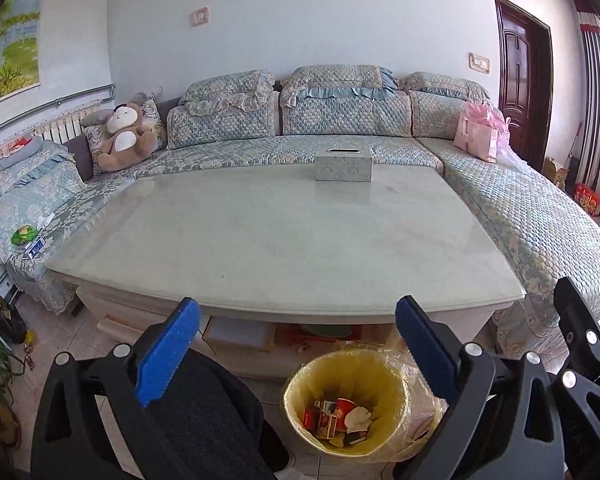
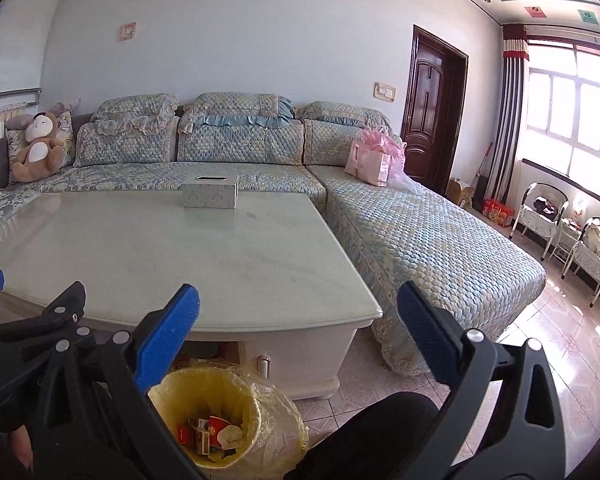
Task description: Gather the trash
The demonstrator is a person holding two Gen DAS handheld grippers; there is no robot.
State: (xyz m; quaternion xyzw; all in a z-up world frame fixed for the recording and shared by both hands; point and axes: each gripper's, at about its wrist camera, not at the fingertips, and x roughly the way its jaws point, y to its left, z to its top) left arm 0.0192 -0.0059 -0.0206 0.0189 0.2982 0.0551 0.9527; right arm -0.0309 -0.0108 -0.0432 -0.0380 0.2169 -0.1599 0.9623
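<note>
Trash (image 1: 340,416), a jumble of red and white cartons and crumpled paper, lies inside one yellow-lined bin (image 1: 300,380) on the floor at six o'clock below the table (image 1: 284,240). One tissue box (image 1: 343,165) sits at twelve. Left gripper (image 1: 296,346) and right gripper (image 2: 298,330) both gape, empty.

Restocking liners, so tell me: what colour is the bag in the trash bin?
Yellow, see-through plastic liner; clearest in the left wrist view.
</note>
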